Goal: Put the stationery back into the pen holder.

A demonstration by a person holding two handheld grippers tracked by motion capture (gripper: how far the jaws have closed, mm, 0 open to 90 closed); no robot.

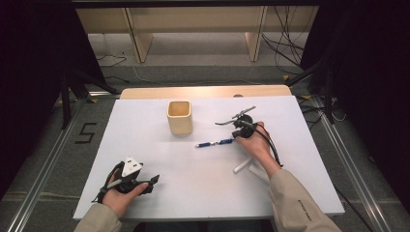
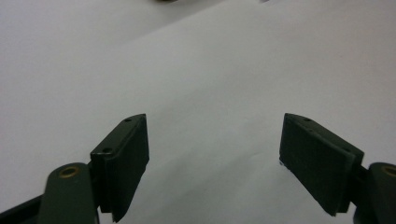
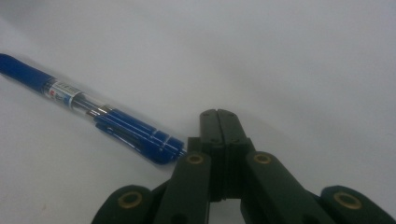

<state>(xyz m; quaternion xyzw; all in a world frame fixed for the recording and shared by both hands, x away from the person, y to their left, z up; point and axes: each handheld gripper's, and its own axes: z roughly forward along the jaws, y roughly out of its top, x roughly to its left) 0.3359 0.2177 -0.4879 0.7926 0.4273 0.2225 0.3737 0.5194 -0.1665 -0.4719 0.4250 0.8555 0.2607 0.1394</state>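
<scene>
A blue pen (image 1: pixel 215 143) lies flat on the white table (image 1: pixel 193 193), right of the middle. My right gripper (image 1: pixel 237 137) is at the pen's right end, its jaws shut together with nothing between them. In the right gripper view the pen (image 3: pixel 116 123) lies just left of the shut right gripper (image 3: pixel 220 114), with its cap end close to the jaws' side. My left gripper (image 1: pixel 152 182) rests near the table's front left corner. It stands open over bare table in the left gripper view (image 2: pixel 215 158), with nothing between its pads.
A cream square cup (image 1: pixel 180 117) stands upright behind the middle of the table, left of the pen. Two white sticks (image 1: pixel 244 166) lie on the table next to my right forearm. The table's front edge runs just below the left hand.
</scene>
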